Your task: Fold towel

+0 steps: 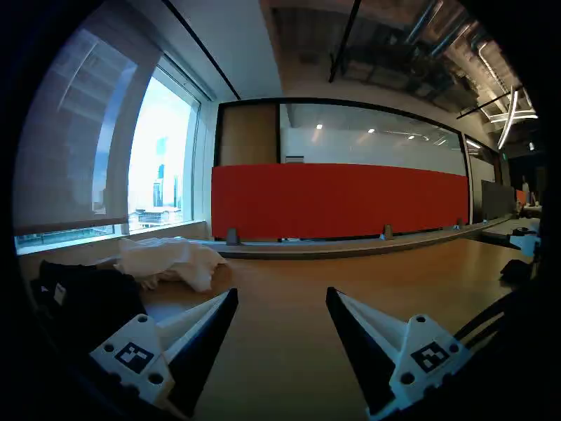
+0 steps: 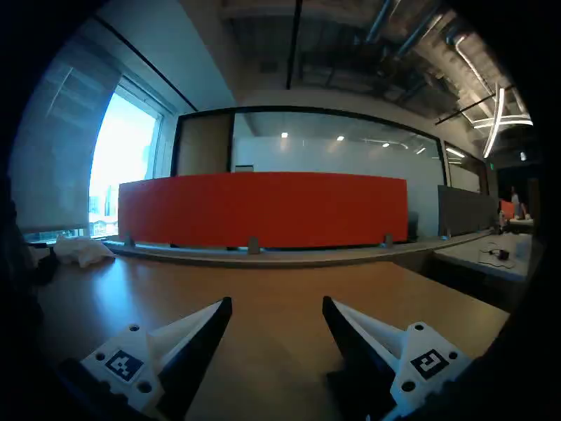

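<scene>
1. Left gripper view, the tool: the left gripper [image 1: 281, 295] sits at the bottom centre of the frame. Its two white fingers are spread wide with bare wood between them, so it is released and grasps nothing.
2. Left gripper view, the cloth: the towel [image 1: 172, 259] lies as a white crumpled heap at the middle left, on the table [image 1: 393, 281]. It is just beside a dark cloth [image 1: 84, 298] in the lower left and below the window [image 1: 158, 175]. It lies ahead and to the left of the fingers, apart from them.
3. Left gripper view, the background: a red divider [image 1: 336, 200] runs across the centre, behind the table's far edge.
4. Right gripper view, the tool: the right gripper [image 2: 276, 303] at the bottom centre is likewise spread apart, with nothing between its fingers, over bare table [image 2: 294, 281].
5. Right gripper view, the cloth: the towel [image 2: 83, 250] shows small at the far left of the frame, well apart from this gripper. It lies near the left end of the red divider [image 2: 266, 210].
6. Progress, as a judgement: nothing of the fold is done. The towel is bunched rather than spread flat, no edge is laid over another, and neither gripper touches it.
7. What is left, as I judge it: the whole task. The grippers must reach the heap, take it up, spread it flat on the open wood, then bring the edges together and smooth the fold.
</scene>
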`<state>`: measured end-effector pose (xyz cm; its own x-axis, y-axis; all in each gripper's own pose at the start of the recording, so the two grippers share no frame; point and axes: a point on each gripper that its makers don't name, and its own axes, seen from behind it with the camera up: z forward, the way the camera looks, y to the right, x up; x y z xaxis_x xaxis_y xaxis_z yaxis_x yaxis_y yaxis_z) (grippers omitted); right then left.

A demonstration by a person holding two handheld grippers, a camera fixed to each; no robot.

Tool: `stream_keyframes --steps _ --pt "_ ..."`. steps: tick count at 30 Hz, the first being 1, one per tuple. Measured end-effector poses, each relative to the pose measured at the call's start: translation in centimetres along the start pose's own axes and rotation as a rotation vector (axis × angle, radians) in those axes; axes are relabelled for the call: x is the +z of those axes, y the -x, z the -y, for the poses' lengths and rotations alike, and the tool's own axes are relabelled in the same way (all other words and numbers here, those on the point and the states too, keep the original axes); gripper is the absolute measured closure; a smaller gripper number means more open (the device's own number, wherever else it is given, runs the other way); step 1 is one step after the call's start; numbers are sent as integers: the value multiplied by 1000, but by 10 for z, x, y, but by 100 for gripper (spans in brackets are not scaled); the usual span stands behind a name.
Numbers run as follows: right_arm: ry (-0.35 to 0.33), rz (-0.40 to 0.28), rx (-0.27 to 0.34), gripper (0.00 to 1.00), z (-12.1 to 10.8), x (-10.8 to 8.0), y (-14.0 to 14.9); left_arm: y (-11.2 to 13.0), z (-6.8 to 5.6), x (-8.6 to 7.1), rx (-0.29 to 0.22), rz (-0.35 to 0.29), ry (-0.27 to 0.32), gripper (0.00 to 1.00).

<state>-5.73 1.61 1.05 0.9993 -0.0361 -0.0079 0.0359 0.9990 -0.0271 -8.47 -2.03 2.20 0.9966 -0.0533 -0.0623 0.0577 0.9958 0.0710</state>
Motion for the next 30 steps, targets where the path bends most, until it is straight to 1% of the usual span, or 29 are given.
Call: stream_keyframes --steps 30 --pt "0 0 0 0 0 0 0 -3 1 -1 0 2 1 7"
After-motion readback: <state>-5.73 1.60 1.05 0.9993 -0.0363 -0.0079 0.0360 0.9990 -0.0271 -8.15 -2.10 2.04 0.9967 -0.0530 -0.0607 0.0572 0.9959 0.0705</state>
